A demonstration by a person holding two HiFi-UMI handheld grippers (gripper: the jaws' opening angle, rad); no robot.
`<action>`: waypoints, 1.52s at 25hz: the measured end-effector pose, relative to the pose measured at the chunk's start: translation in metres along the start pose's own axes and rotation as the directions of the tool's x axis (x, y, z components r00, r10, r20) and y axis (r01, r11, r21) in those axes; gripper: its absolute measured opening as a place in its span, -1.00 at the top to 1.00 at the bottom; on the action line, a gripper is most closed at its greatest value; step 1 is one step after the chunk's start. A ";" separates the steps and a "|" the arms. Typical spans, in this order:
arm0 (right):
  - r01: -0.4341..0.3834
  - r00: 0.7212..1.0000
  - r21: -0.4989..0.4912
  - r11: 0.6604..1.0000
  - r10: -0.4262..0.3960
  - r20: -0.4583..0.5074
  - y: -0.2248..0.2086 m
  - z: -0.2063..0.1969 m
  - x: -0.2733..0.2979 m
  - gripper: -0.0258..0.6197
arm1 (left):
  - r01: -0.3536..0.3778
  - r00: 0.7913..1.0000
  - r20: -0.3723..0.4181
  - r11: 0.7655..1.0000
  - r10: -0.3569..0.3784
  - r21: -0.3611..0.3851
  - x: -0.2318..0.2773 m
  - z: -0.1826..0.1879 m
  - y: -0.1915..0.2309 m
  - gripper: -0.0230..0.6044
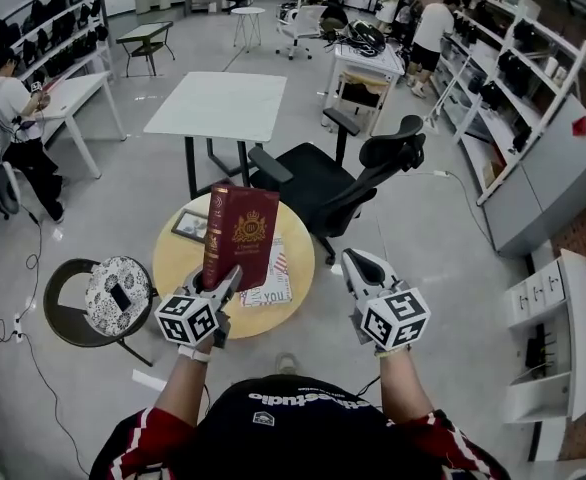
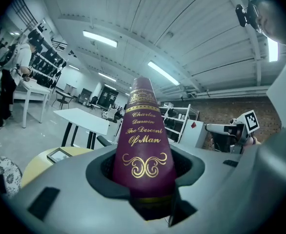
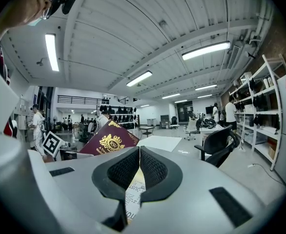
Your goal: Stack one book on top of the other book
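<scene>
A maroon hardback (image 1: 241, 233) with gold print stands upright above the round yellow table (image 1: 173, 258), and my left gripper (image 1: 220, 290) is shut on its lower end. In the left gripper view its spine (image 2: 143, 140) fills the gap between the jaws. A second book (image 1: 271, 282), white with printed lettering, lies flat on the table just right of the maroon one. My right gripper (image 1: 354, 261) hovers off the table's right edge, shut with nothing in it. In the right gripper view the pads (image 3: 126, 167) meet, and the white book (image 3: 132, 191) shows below them.
A small picture frame (image 1: 190, 226) lies at the table's far left. A stool with a patterned cushion (image 1: 116, 293) stands to the left and a black office chair (image 1: 343, 183) just behind the table. A white table (image 1: 221, 106) stands farther back. People work at the shelves.
</scene>
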State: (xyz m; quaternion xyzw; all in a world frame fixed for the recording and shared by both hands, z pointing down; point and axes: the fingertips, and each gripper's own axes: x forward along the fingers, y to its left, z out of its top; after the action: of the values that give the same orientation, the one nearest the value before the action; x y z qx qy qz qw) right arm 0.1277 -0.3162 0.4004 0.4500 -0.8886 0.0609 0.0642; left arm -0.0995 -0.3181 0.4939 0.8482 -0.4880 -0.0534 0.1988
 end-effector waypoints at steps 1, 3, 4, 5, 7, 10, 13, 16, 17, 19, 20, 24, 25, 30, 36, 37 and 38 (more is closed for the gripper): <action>-0.003 1.000 -0.001 1.000 0.003 -0.004 -0.002 -0.003 0.002 0.82 | -0.003 1.000 -0.009 1.000 0.003 -0.011 0.004 -0.005 0.001 0.23; -0.008 1.000 0.003 1.000 0.008 -0.009 -0.005 -0.007 0.004 0.82 | -0.006 1.000 -0.025 0.999 0.005 -0.039 0.010 -0.014 0.003 0.23; -0.010 1.000 0.006 1.000 0.010 -0.009 -0.007 -0.008 0.005 0.82 | -0.007 0.999 -0.031 0.998 0.005 -0.056 0.012 -0.018 0.004 0.23; -0.013 1.000 0.010 1.000 0.013 -0.009 -0.009 -0.009 0.006 0.82 | -0.009 0.999 -0.037 0.997 0.006 -0.072 0.015 -0.021 0.004 0.23; -0.020 1.000 0.018 1.000 0.020 -0.009 -0.014 -0.012 0.008 0.82 | -0.020 0.999 -0.048 0.995 0.015 -0.094 0.022 -0.029 0.006 0.23; -0.034 0.999 0.024 0.999 0.034 -0.018 -0.018 -0.020 0.013 0.82 | -0.041 0.997 -0.067 0.992 0.033 -0.117 0.031 -0.040 0.010 0.23; -0.043 0.999 0.021 0.999 0.044 -0.019 -0.022 -0.022 0.019 0.82 | -0.047 0.996 -0.084 0.989 0.036 -0.139 0.040 -0.050 0.014 0.23; -0.046 0.999 0.021 0.999 0.047 -0.018 -0.027 -0.024 0.023 0.82 | -0.059 0.994 -0.103 0.985 0.042 -0.161 0.048 -0.061 0.020 0.23; -0.048 0.999 0.021 0.999 0.048 -0.023 -0.028 -0.027 0.026 0.82 | -0.063 0.993 -0.110 0.983 0.045 -0.170 0.051 -0.064 0.022 0.23; -0.055 0.997 0.025 0.998 0.056 -0.043 -0.031 -0.035 0.030 0.82 | -0.072 0.991 -0.122 0.978 0.049 -0.194 0.057 -0.072 0.026 0.23; -0.060 0.997 0.027 0.998 0.061 -0.053 -0.033 -0.038 0.033 0.82 | -0.076 0.991 -0.128 0.975 0.050 -0.208 0.061 -0.077 0.028 0.23; -0.070 0.994 0.027 0.997 0.072 -0.076 -0.037 -0.046 0.042 0.82 | -0.073 0.989 -0.141 0.957 0.035 -0.280 0.071 -0.094 0.033 0.23; -0.072 0.994 0.027 0.997 0.074 -0.079 -0.037 -0.047 0.045 0.82 | -0.073 0.989 -0.143 0.953 0.032 -0.294 0.073 -0.097 0.034 0.23; -0.090 0.991 0.031 0.995 0.093 -0.100 -0.035 -0.058 0.056 0.82 | -0.101 0.982 -0.185 0.939 0.041 -0.328 0.082 -0.121 0.045 0.23; -0.097 0.989 0.036 0.995 0.100 -0.107 -0.047 -0.060 0.065 0.82 | -0.142 0.973 -0.223 0.900 0.051 -0.411 0.096 -0.146 0.055 0.22; -0.099 0.989 0.038 0.994 0.102 -0.109 -0.049 -0.060 0.066 0.82 | -0.146 0.972 -0.227 0.896 0.052 -0.420 0.099 -0.150 0.057 0.23; -0.101 0.988 0.040 0.994 0.105 -0.112 -0.051 -0.062 0.068 0.82 | -0.151 0.971 -0.233 0.890 0.052 -0.429 0.101 -0.153 0.058 0.23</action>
State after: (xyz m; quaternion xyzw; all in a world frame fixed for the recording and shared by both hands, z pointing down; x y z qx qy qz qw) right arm 0.1322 -0.3896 0.4751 0.4004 -0.9044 0.1049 0.1038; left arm -0.0499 -0.3862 0.6668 0.7544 -0.4822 -0.0606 0.4412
